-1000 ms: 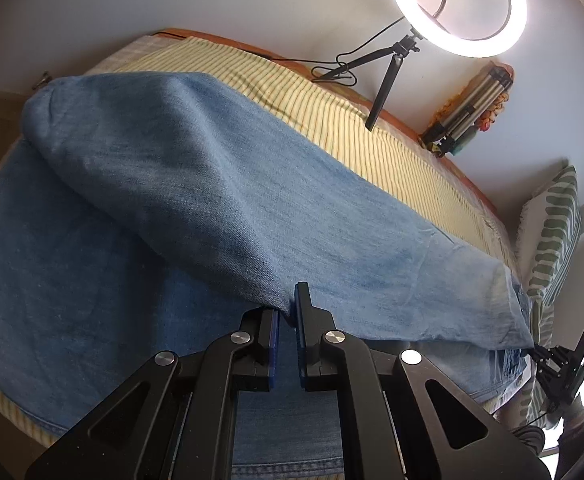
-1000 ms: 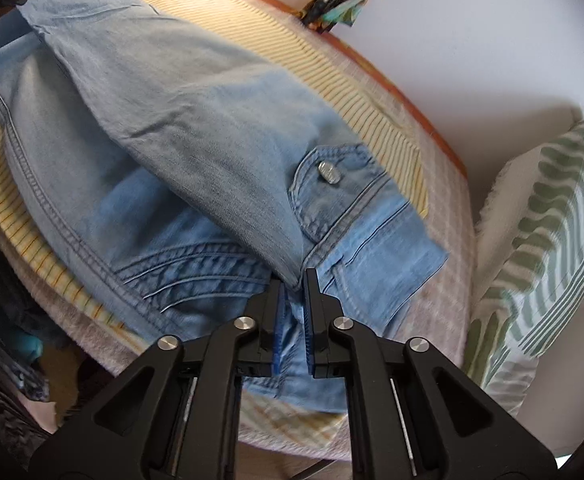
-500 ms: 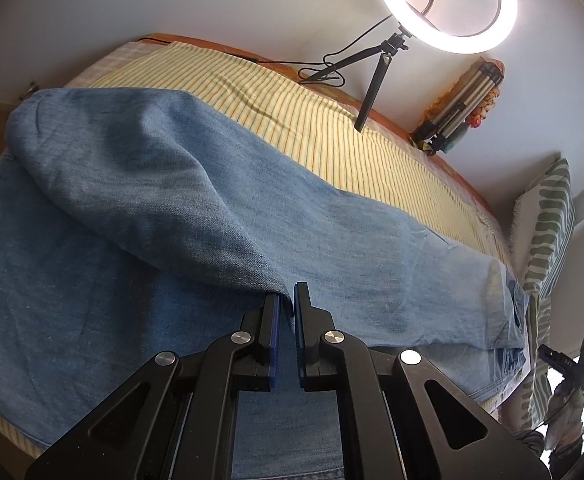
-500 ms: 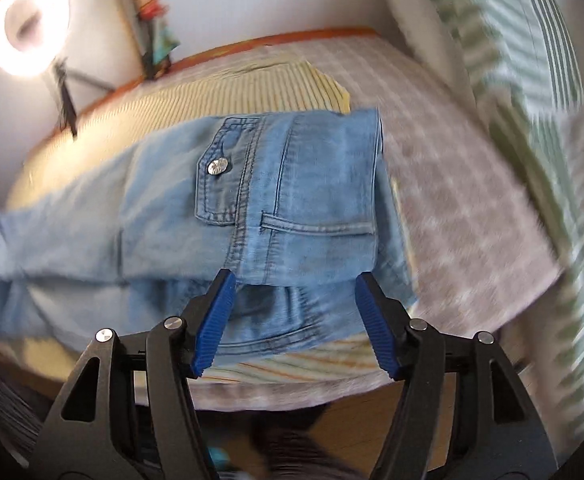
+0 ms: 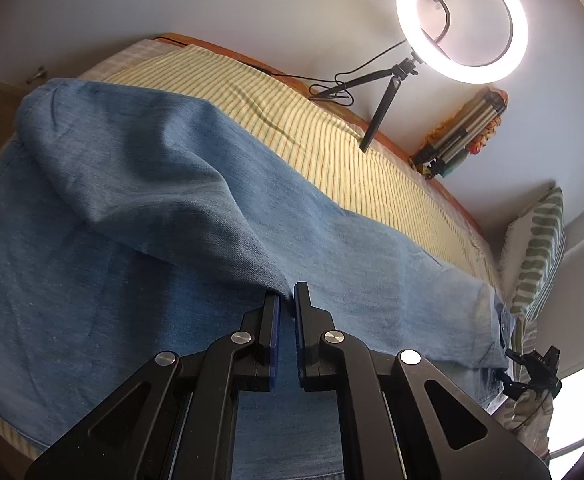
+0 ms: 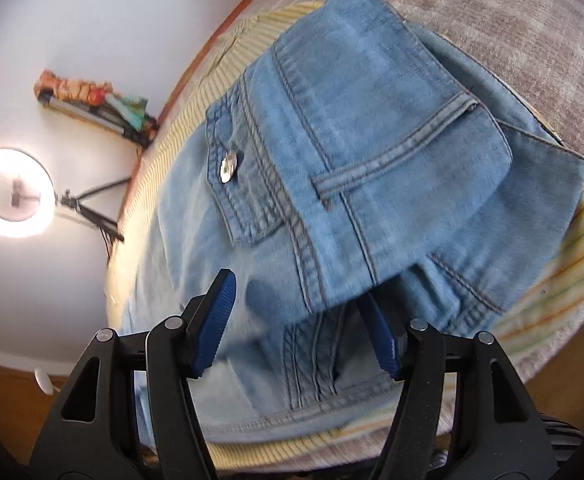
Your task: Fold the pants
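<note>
Denim pants (image 5: 139,216) lie folded lengthwise across the yellow striped sheet (image 5: 332,148) on the bed, waistband toward the green-striped pillow (image 5: 540,240). Your left gripper (image 5: 285,300) is pinched tight on a fold of the upper leg, lifting it into a ridge. Your right gripper (image 6: 304,320) has just been opening; its jaws stand wide at the waistband (image 6: 372,120), one pad seemingly tucked beneath the cloth, gripping nothing.

Pants (image 6: 372,152) faded light-blue denim; sheet (image 5: 332,140) yellow, thin stripes; pillow (image 5: 540,248) white, green stripes.
</note>
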`<state>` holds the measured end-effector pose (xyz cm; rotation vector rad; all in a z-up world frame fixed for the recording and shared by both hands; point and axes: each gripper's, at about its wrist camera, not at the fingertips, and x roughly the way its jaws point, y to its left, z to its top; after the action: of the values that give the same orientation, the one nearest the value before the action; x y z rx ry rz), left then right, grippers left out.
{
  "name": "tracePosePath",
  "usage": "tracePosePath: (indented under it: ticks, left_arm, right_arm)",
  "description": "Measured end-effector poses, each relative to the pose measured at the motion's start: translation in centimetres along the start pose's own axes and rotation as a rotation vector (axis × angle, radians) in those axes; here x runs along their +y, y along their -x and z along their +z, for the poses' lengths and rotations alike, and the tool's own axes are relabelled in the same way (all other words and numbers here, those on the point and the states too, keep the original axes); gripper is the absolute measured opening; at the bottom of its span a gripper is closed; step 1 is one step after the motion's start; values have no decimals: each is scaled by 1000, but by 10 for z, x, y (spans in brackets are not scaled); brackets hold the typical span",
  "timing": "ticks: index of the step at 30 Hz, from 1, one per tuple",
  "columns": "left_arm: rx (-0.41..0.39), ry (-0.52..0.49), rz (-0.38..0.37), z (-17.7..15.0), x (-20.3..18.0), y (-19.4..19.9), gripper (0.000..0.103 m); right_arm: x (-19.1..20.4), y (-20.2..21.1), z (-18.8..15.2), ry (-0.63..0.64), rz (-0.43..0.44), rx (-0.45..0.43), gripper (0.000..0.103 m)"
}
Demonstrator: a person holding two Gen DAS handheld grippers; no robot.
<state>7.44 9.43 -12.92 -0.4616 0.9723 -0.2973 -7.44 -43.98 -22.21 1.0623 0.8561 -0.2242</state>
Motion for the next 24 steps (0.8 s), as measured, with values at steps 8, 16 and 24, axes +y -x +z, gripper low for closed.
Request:
tracePosePath:
  ticks: [8,16,24]
  left_arm:
    - [-28,-7,-12,5,-3,0,4]
    - [-57,-25,-17,8,-5,7,4]
    - [-50,-28,-20,9,-5,4,4]
  right_arm:
    - [-10,8,6,-41,-8,-84,16]
    - [-11,23,13,-52,45,-58,18]
    - [-33,40,20,-121,6,-101,31]
